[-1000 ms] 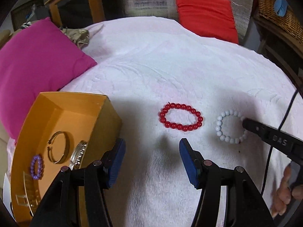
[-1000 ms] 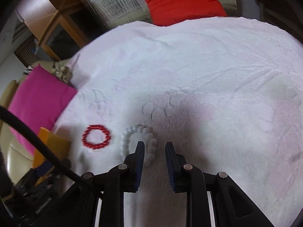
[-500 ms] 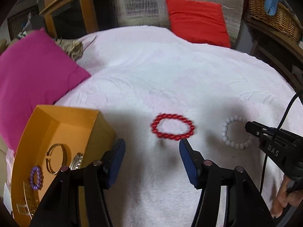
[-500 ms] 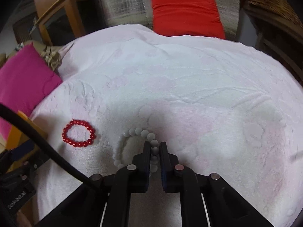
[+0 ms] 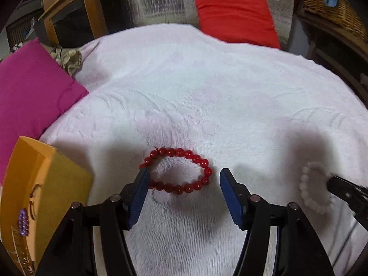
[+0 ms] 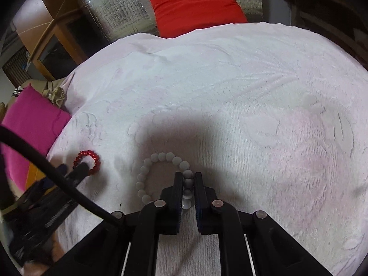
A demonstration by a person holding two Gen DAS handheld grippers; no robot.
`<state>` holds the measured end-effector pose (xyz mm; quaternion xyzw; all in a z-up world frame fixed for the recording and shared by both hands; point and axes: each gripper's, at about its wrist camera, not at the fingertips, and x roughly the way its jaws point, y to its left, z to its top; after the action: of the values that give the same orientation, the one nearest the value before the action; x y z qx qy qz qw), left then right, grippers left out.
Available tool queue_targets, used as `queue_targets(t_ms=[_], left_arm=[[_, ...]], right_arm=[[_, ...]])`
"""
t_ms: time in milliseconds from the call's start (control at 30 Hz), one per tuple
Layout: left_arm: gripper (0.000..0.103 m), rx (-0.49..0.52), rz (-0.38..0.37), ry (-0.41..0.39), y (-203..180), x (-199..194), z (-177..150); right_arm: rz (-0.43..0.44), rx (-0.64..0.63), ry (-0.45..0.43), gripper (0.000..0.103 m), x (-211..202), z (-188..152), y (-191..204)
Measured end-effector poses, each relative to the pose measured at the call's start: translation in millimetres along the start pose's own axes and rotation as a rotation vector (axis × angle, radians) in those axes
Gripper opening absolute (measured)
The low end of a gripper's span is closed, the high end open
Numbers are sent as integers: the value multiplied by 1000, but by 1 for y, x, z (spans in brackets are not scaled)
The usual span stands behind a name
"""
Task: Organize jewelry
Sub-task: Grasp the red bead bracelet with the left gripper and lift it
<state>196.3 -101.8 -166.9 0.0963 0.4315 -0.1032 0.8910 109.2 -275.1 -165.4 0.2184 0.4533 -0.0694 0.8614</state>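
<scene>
A white bead bracelet [image 6: 161, 174] lies on the pale towel [image 6: 230, 92], pinched in my right tongs [image 6: 188, 179]. My left tongs [image 5: 181, 184] gape wide around a red bracelet [image 5: 177, 171]. An orange box [image 5: 46, 184] sits left.

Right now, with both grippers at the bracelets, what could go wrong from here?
1. The right gripper pinches only a few beads of the white bead bracelet; the loop may slip out or swing on lifting.
2. The left gripper is open, its left finger already over the red bead bracelet, so closing may push the bracelet aside rather than grip it.
3. The orange box sits close beside the left finger and could be knocked.
</scene>
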Motion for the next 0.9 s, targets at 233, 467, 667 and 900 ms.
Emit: queue_targets(t_ms=[233, 467, 667, 900], left_arm=[[71, 25, 78, 29, -7, 20, 3], [9, 111, 4, 36, -27, 17, 1], [9, 43, -234, 137, -19, 7, -11], [9, 85, -385, 164, -11, -34, -47]], right_arm=[[33, 14, 13, 10, 0, 0, -6], [48, 12, 17, 10, -2, -1, -10], [45, 40, -3, 10, -9, 2, -17], [42, 77, -25, 10, -14, 6, -21]])
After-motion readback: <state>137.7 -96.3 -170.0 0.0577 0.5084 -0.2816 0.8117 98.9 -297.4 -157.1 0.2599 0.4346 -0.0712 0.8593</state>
